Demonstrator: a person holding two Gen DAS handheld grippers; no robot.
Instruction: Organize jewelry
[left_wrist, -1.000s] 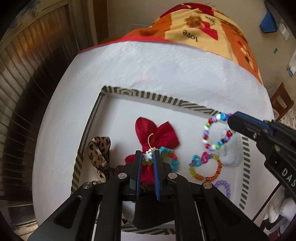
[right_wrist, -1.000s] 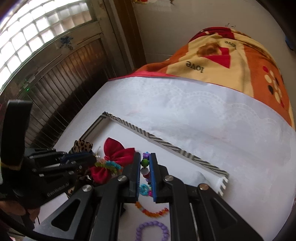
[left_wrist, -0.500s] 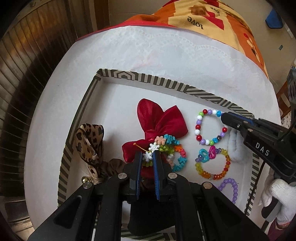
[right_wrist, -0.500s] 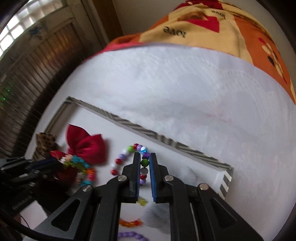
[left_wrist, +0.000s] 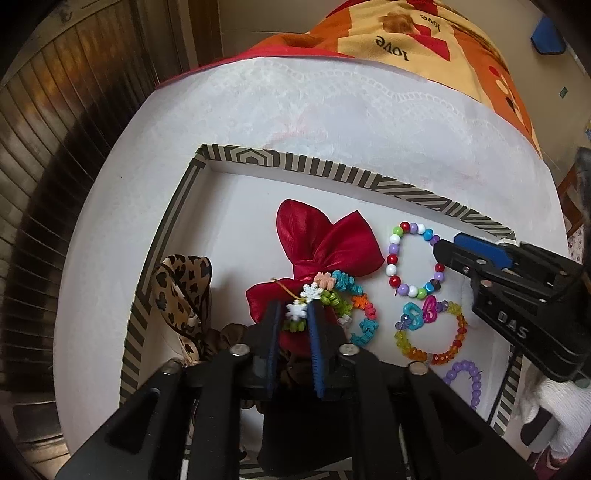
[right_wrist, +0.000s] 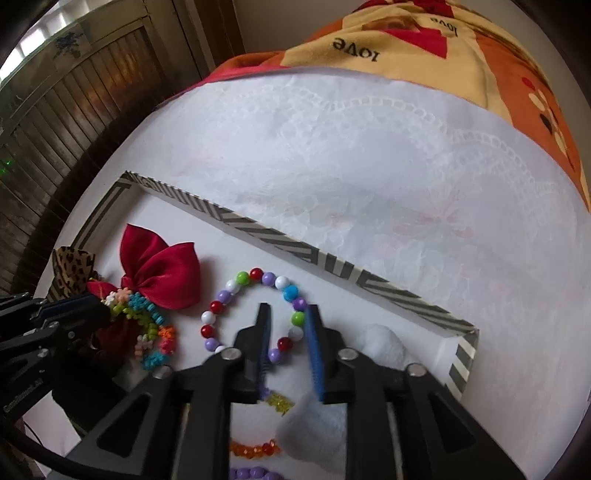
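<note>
four bead bracelets, two bows, perhaps two pom-poms.

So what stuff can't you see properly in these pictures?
- Purple bracelet: cut off by the bottom edge of the right wrist view.
- Orange bracelet: right wrist view, mostly behind the right gripper.
- Brown item by the leopard bow: left wrist view, hidden by the left gripper.

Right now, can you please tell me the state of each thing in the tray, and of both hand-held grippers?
Left hand-held gripper: open, around the flower bracelet.
Right hand-held gripper: open, around the round-bead bracelet.
Flower bracelet: draped over the red bow.
Round-bead bracelet: flat on the tray floor.
Red bow: lying in the tray.
Leopard bow: against the left wall.
Tray: open, no lid.
</note>
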